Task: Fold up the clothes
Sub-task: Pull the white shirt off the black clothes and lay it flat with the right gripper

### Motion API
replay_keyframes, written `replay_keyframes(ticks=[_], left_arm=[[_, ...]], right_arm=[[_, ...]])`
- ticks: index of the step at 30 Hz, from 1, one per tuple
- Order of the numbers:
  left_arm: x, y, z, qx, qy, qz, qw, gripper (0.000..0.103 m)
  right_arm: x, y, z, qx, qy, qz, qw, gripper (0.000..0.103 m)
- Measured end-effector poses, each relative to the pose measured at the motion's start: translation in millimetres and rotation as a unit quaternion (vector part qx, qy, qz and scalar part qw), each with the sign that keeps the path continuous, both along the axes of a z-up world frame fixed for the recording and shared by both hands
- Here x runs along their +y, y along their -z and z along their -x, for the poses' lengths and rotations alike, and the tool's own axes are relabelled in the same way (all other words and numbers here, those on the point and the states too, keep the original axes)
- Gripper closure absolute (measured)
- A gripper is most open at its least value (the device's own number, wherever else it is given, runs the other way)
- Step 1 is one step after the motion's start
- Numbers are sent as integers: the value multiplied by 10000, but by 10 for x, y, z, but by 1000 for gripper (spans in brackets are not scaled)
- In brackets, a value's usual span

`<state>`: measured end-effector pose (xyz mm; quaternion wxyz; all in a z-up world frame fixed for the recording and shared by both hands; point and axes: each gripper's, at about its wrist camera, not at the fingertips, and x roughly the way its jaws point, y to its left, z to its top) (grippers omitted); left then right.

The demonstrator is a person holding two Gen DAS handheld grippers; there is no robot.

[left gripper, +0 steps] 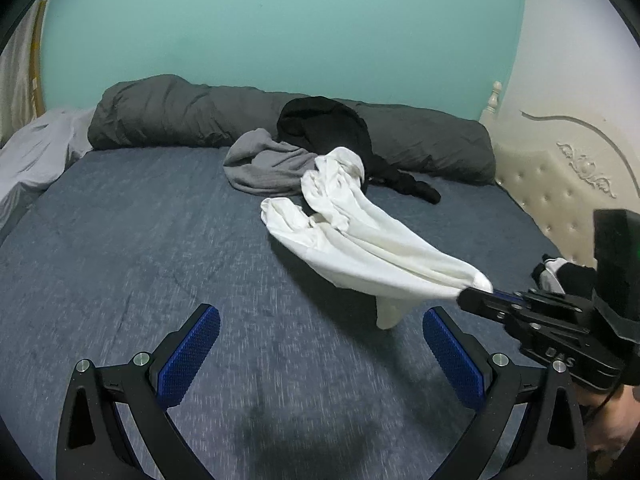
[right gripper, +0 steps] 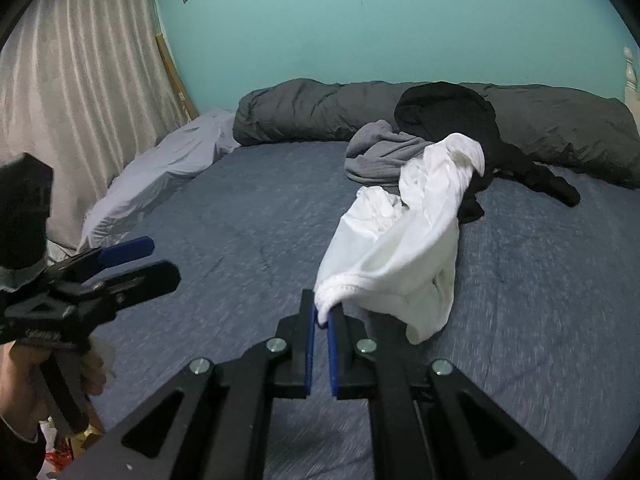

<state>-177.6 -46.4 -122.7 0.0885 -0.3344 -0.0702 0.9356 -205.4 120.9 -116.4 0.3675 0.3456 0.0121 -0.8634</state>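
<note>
Across the blue-grey bed cover (left gripper: 140, 240), under a teal wall (left gripper: 280, 20), we see a rolled dark grey duvet (left gripper: 180, 112) with a grey garment (left gripper: 264, 164) and a black garment (left gripper: 324, 124) heaped against it. Our right gripper (right gripper: 321, 322) is clenched on the hem of a white garment (right gripper: 404, 256), which stretches from that heap and hangs partly clear of the cover. Our left gripper (left gripper: 320, 352) stands wide apart over bare cover, grasping nothing.

Rolled grey duvet (left gripper: 192, 114), teal wall (left gripper: 280, 20), cream headboard (left gripper: 560, 168), curtain (right gripper: 80, 100)
</note>
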Motion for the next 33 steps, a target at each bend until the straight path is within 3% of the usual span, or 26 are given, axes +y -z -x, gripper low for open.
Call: replay_keyframes(ticks=[18,33], left_arm=[[105,152,-796,-193,125,-6,9997,0],[192,369,-1170,-372,185,-118,9991,0]], right_arm=[[587,-154,-1248,-20,-166,75,9998,98],[769,-77,-1667,-138,-201,-98,9997,98]])
